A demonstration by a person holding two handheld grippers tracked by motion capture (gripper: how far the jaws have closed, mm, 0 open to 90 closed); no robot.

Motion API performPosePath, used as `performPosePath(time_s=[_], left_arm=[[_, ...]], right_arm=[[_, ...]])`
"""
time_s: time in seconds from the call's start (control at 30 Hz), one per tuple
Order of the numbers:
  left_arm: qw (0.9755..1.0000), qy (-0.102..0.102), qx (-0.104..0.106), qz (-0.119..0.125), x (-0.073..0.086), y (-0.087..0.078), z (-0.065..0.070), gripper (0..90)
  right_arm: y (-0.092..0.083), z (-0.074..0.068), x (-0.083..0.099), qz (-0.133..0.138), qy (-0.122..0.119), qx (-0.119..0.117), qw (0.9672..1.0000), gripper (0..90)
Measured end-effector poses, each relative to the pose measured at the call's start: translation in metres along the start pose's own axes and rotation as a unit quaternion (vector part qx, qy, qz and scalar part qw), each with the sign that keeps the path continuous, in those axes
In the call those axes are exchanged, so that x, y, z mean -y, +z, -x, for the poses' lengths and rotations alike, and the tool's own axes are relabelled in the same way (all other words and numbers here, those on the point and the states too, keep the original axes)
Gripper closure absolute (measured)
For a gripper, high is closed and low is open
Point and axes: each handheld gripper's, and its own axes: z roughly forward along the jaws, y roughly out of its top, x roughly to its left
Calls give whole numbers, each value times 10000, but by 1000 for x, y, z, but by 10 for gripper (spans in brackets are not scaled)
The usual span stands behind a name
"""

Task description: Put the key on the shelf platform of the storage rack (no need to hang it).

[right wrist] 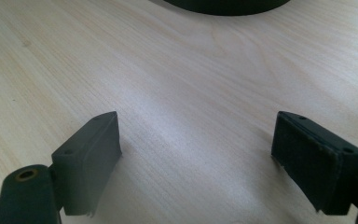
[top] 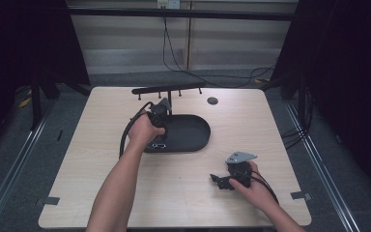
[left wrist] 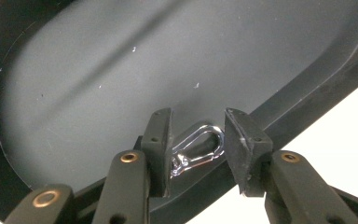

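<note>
Wooden table [top: 183,193], black tray [left wrist: 74,70], carabiner [left wrist: 198,149]: no writing.

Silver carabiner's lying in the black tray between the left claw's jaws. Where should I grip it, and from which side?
Probably across the two long sides of the carabiner, coming straight down from above. It lies flat on the tray floor by the near wall, so only the top is free. The left claw already straddles it, its jaws slightly apart.

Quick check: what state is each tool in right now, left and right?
Left tool: open, silver carabiner lying between its jaws in the black tray, right jaw clear of it.
Right tool: open, empty.
</note>
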Motion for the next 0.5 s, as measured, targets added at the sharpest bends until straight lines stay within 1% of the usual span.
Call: performPosePath(time_s=[0.03,0.13,0.2,0.23,0.4,0.47,0.5], left_arm=[[10000,28,0,-4,0,-1,0,623],[10000,15,13,-4,1,-2,0,623],[10000,15,33,-10,2,-3,0,621],[10000,-29,39,-23,2,-4,0,621],[10000,16,58,1,3,-6,1,616],[10000,21,70,-10,4,-7,2,612],[10000,19,82,8,4,-7,2,606]], right_arm=[[0,0,0,-2,3,0,10000,150],[0,0,0,-20,34,4,10000,150],[0,0,0,-1,2,0,10000,150],[0,0,0,-17,29,3,10000,150],[0,0,0,-1,3,-1,10000,150],[0,0,0,-21,36,2,10000,150],[0,0,0,-2,5,0,10000,150]])
